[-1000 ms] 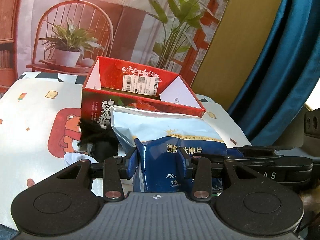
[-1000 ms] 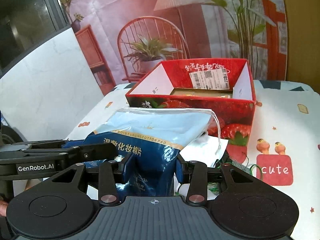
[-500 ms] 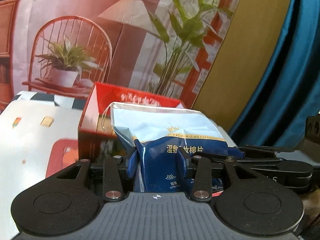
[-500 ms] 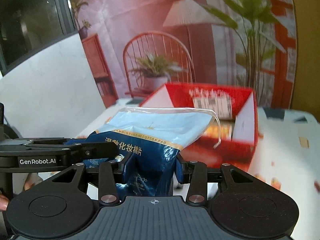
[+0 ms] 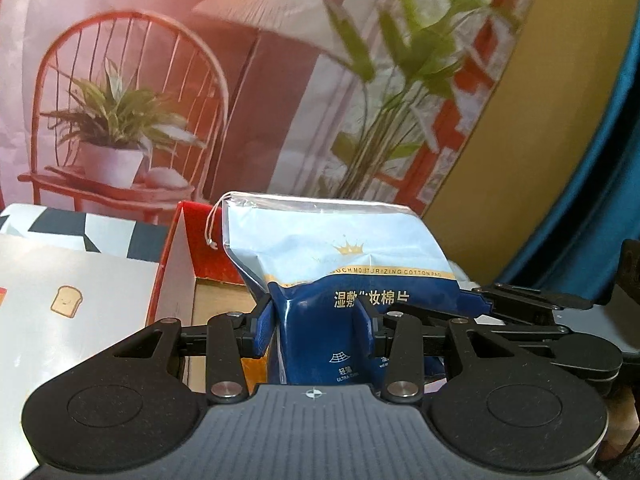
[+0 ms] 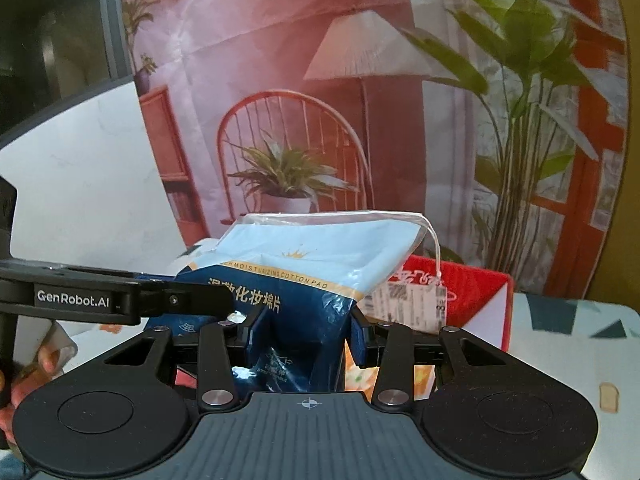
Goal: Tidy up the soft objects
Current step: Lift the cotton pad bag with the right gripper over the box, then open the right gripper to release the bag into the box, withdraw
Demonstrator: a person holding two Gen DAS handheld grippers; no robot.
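Reading "MOISTURIZING COTTON PAD": clamped pouch (image 5: 352, 264)

A printed backdrop (image 5: 248, 92) showing a chair, lamp and plants stands behind the patterned tablecloth (image 5: 76, 280); a teal curtain (image 5: 592, 208) hangs alongside.

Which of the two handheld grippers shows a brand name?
The left gripper: its side, seen in the right wrist view, reads GenRobot.AI. The right gripper shows no readable lettering. Both clamp the cotton pad bag.
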